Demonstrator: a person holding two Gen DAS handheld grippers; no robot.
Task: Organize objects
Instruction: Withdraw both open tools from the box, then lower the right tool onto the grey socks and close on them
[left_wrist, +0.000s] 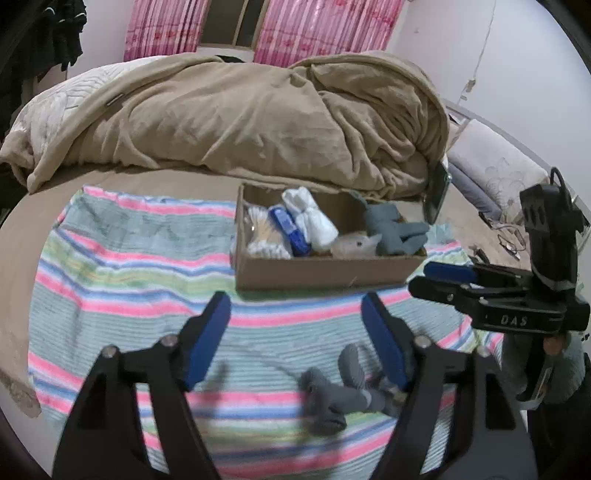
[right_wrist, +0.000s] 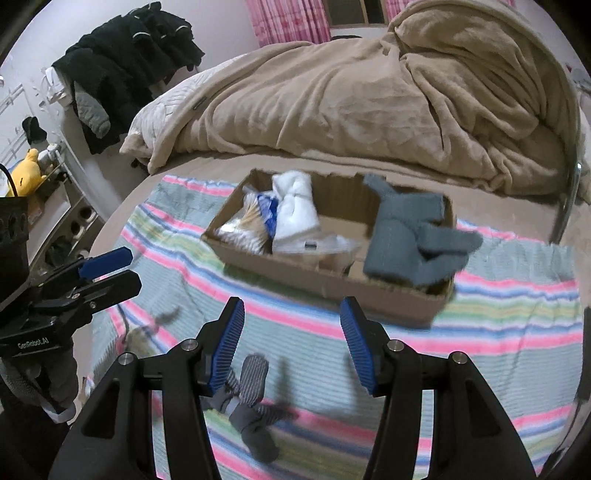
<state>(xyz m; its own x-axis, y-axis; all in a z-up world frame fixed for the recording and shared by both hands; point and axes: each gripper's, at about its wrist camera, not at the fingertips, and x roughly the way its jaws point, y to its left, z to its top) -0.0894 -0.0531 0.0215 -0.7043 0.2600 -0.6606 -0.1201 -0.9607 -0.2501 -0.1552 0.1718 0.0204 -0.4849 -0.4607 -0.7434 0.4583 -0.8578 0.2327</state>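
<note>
Two grippers were in your hands above a striped pink, green and blue cloth (left_wrist: 122, 266) spread over a bed. Your left gripper (left_wrist: 295, 339) had its blue-padded fingers spread wide with nothing between them; your right gripper (right_wrist: 291, 341) was likewise wide open and empty. Each showed at the edge of the other's view, the two near each other.

On the cloth, close beneath both grippers, lay a rumpled dark grey pair of socks (right_wrist: 251, 402), blurred, touching neither gripper.

Farther back on the cloth stood a shallow brown cardboard box (left_wrist: 325, 269). Inside it, from left to right, you had a clear packet of cotton swabs (left_wrist: 262, 236), a small blue packet (left_wrist: 290, 230), a rolled white cloth bundle (left_wrist: 310, 218) and a clear plastic wrapper (left_wrist: 354, 245). Blue-grey knitted socks (right_wrist: 410, 236) filled its right end, draping over the rim.

Behind the box, a heaped tan fleece blanket (left_wrist: 258, 114) covered the bed.
</note>
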